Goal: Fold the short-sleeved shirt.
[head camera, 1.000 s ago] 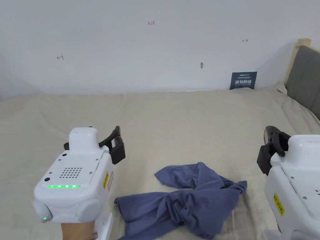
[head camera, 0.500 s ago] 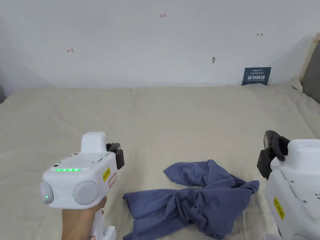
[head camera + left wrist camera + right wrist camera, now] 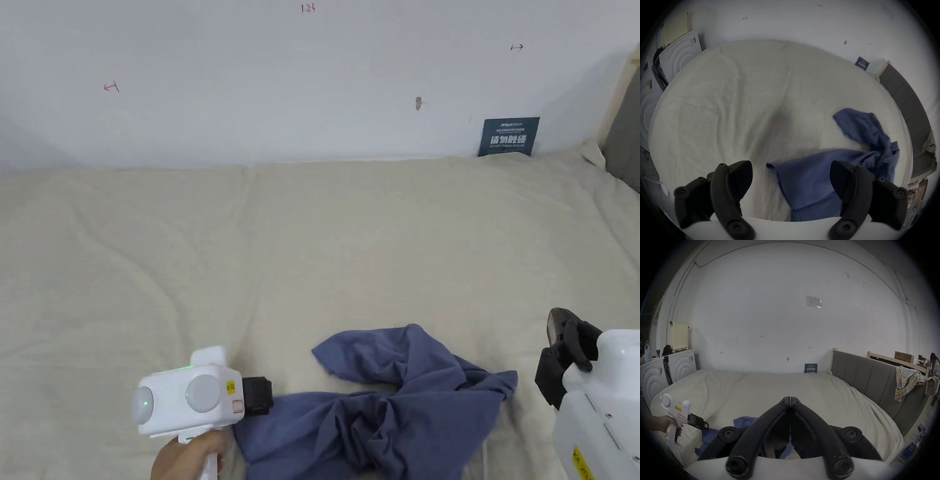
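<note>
A crumpled dark blue short-sleeved shirt (image 3: 387, 419) lies on the near part of the beige bed (image 3: 312, 250). My left gripper (image 3: 257, 395) sits low at the shirt's left corner. In the left gripper view it (image 3: 791, 168) is open wide, and the shirt's corner (image 3: 802, 181) lies on the sheet between and under the spread jaws. My right gripper (image 3: 560, 325) hovers right of the shirt, apart from it. In the right gripper view its jaws (image 3: 790, 398) are shut together with nothing in them, above the shirt (image 3: 743, 420).
The bed sheet stretches wide beyond and left of the shirt. A white wall with a small blue sign (image 3: 509, 136) runs along the far side. A grey headboard (image 3: 875, 378) with a plaid cloth (image 3: 907, 382) bounds the right; white cabinets (image 3: 682, 366) stand at the left.
My left gripper has dropped down to the sheet and moved in to the shirt's left corner. The right gripper sits lower in the picture. The head camera has shifted.
</note>
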Motion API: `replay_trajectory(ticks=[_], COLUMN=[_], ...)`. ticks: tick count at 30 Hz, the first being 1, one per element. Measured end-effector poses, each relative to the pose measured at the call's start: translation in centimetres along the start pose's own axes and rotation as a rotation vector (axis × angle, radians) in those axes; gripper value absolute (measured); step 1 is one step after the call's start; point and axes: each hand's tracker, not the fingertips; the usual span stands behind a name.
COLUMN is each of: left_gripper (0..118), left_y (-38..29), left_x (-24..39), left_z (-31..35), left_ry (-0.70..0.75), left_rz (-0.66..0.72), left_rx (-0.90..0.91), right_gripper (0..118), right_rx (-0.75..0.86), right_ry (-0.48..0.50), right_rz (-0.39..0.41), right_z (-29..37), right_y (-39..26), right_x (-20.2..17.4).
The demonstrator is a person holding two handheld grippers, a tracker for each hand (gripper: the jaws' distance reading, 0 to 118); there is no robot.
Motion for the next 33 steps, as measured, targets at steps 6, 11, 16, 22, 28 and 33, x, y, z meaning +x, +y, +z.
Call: replay_trajectory(ticks=[6, 11, 16, 22, 28, 33], left_gripper=[55, 4, 4, 4, 4, 4], left_y=[-1.2, -2.0, -1.4, -0.4, -0.2, -0.6], left_x=[1.3, 1.7, 0.1, 0.1, -0.2, -1.2], left_z=[-3.2, -2.4, 1.2, 4.7, 5.2, 5.2], left_ry=[0.029, 0.012, -0.155, -0.222, -0.241, -0.255], left_rz=[-0.052, -0.069, 0.032, 0.003, -0.018, 0.018], left_rx=[-0.111, -0.02, 0.106, 0.17, 0.18, 0.172], right_gripper=[0, 2, 99, 99, 86, 3], right_rx=[-0.056, -0.179, -0.452, -0.697, -0.862, -0.826], right_ry=[-0.035, -0.038, -0.024, 0.009, 0.008, 0.037], right_rz=[-0.002, -0.026, -0.085, -0.131, -0.066, -0.075], right_z=[-1.3, -4.1, -11.0, -19.5, -23.6, -21.7], right_y=[-1.5, -2.9, -5.2, -9.6, -12.8, -12.4], right_x=[1.9, 3.7, 5.6, 5.8, 4.2, 3.6])
